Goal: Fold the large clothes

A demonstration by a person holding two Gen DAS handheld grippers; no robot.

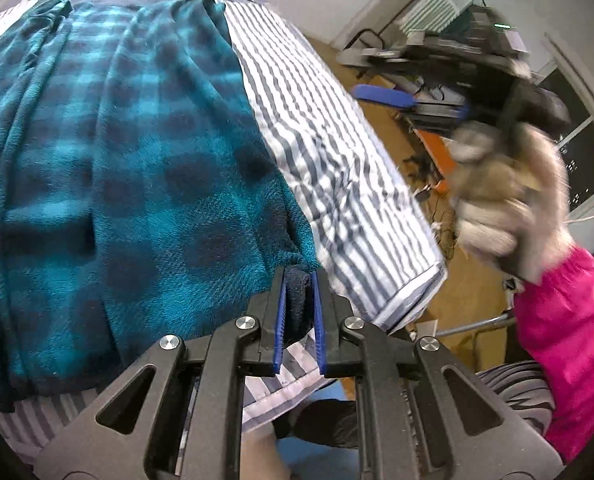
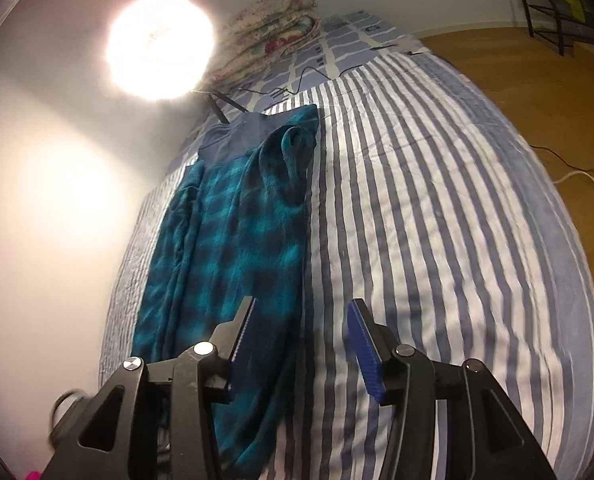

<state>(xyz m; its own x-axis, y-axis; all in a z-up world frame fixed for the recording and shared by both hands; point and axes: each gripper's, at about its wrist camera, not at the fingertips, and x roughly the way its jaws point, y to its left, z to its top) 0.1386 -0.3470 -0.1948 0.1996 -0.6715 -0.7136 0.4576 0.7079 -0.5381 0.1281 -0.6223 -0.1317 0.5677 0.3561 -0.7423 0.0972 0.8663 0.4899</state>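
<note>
Striped bedspread (image 2: 437, 200) covers the bed. Teal plaid fleece garment (image 1: 137, 152) lies lengthwise along it, folded into a long narrow strip, with dark hem and a plain blue piece at far end. Left gripper (image 1: 300, 280) is clenched on the garment's near dark corner, fabric pinched between blue pads. Right gripper (image 2: 301, 320) is released, jaws apart, nothing gripped, hovering over the strip's right edge and bare stripes.
</note>
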